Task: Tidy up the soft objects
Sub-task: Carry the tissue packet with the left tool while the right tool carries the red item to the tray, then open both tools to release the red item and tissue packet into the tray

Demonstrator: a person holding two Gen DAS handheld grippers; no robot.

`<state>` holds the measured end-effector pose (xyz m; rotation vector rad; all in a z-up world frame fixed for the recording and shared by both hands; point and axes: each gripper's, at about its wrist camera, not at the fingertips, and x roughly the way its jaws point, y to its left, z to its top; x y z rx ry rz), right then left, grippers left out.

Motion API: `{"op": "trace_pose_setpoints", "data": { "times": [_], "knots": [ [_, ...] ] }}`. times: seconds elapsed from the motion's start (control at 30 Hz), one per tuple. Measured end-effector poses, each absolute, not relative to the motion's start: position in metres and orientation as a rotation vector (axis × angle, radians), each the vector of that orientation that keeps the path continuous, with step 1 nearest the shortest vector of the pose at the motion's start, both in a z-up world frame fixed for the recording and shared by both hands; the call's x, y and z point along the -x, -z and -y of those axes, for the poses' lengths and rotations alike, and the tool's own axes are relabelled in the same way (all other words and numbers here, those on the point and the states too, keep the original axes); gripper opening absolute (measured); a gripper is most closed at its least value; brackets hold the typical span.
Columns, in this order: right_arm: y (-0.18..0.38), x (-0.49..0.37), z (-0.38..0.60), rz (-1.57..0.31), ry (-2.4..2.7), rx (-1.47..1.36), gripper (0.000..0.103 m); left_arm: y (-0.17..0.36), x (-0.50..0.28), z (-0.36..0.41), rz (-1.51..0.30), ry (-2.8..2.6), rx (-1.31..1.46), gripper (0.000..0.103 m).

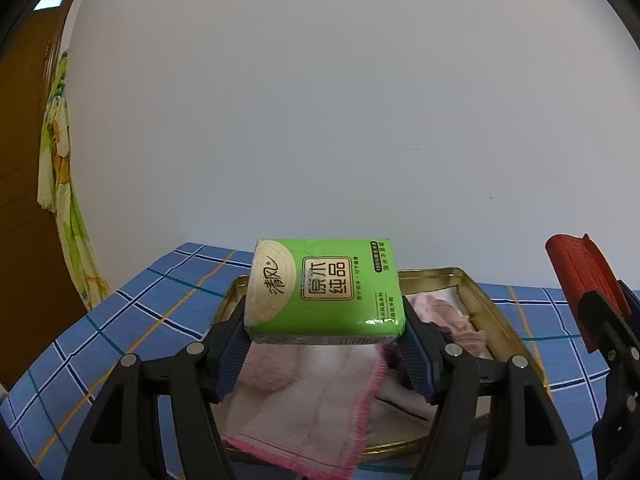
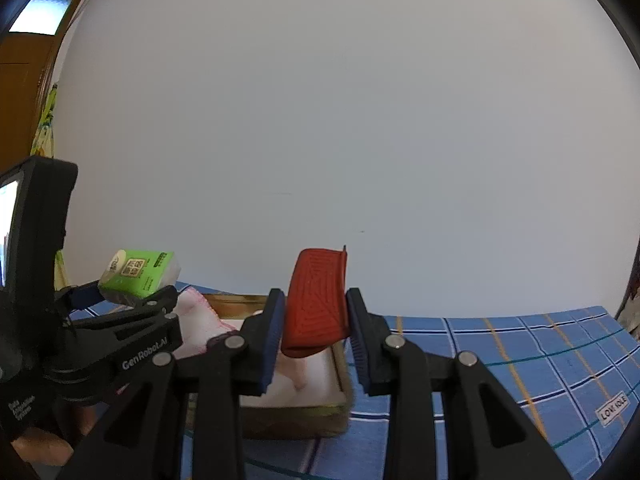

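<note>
Left wrist camera sits right behind its own jaws, looking forward and a little downward along them, so the green tissue pack (image 1: 324,290) fills the near centre, close to the lens. Beyond it lies the gold tin tray (image 1: 486,304) on the blue checked cloth (image 1: 132,320), then a plain white wall. The right wrist camera looks nearly level from just beside it (slightly further right), its red folded cloth (image 2: 316,302) up close. Both views share the tray, the cloth-covered worktop, the wall and the wooden door (image 2: 24,68) at far left. Each camera also catches the other's load: the red cloth at the left view's right edge, the pack at the right view's left.
</note>
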<state>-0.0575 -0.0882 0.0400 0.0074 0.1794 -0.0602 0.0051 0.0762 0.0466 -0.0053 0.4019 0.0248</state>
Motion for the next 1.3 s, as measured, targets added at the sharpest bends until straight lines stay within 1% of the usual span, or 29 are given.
{"op": "trace_pose_setpoints", "data": {
  "times": [0.3,0.33,0.37,0.4,0.53,0.57,0.73,0.87,1.0,1.03,1.1,1.17,1.27,1.3],
  "knots": [
    [-0.035,0.018,0.083,-0.201,0.047,-0.038,0.031,-0.044,-0.016,-0.093,-0.436,-0.100,0.028,0.070],
    [-0.034,0.013,0.082,-0.206,0.044,-0.040,0.027,-0.043,-0.018,-0.094,-0.443,-0.107,0.030,0.070],
    [-0.033,0.007,0.081,-0.209,0.043,-0.036,0.015,-0.041,-0.022,-0.096,-0.447,-0.110,0.028,0.070],
    [-0.032,0.002,0.080,-0.215,0.040,-0.030,0.015,-0.039,-0.023,-0.096,-0.450,-0.116,0.023,0.070],
    [-0.027,-0.014,0.080,-0.240,0.036,-0.004,0.015,-0.035,-0.031,-0.094,-0.474,-0.135,0.007,0.070],
    [-0.026,-0.016,0.066,-0.256,0.023,0.002,0.015,-0.033,-0.030,-0.092,-0.477,-0.137,0.001,0.070],
    [-0.019,-0.034,0.073,-0.324,-0.012,-0.065,0.015,-0.027,-0.036,-0.086,-0.502,-0.148,-0.025,0.070],
    [-0.015,-0.032,0.060,-0.352,-0.035,-0.075,0.015,-0.020,-0.043,-0.088,-0.528,-0.155,-0.033,0.070],
    [-0.022,-0.027,0.072,-0.340,-0.056,-0.114,0.015,-0.019,-0.044,-0.088,-0.534,-0.157,-0.031,0.070],
    [-0.023,-0.026,0.076,-0.322,-0.051,-0.130,0.016,-0.018,-0.044,-0.088,-0.535,-0.157,-0.035,0.070],
    [-0.029,-0.015,0.089,-0.287,-0.039,-0.165,0.020,-0.017,-0.045,-0.087,-0.537,-0.157,-0.040,0.070],
    [-0.027,-0.013,0.093,-0.260,-0.025,-0.193,0.028,-0.016,-0.045,-0.085,-0.539,-0.157,-0.047,0.070],
    [-0.031,-0.003,0.100,-0.236,0.018,-0.204,0.042,-0.015,-0.044,-0.083,-0.534,-0.161,-0.057,0.070],
    [-0.030,-0.002,0.100,-0.231,0.030,-0.200,0.044,-0.015,-0.044,-0.082,-0.533,-0.162,-0.059,0.070]
  ]
}}
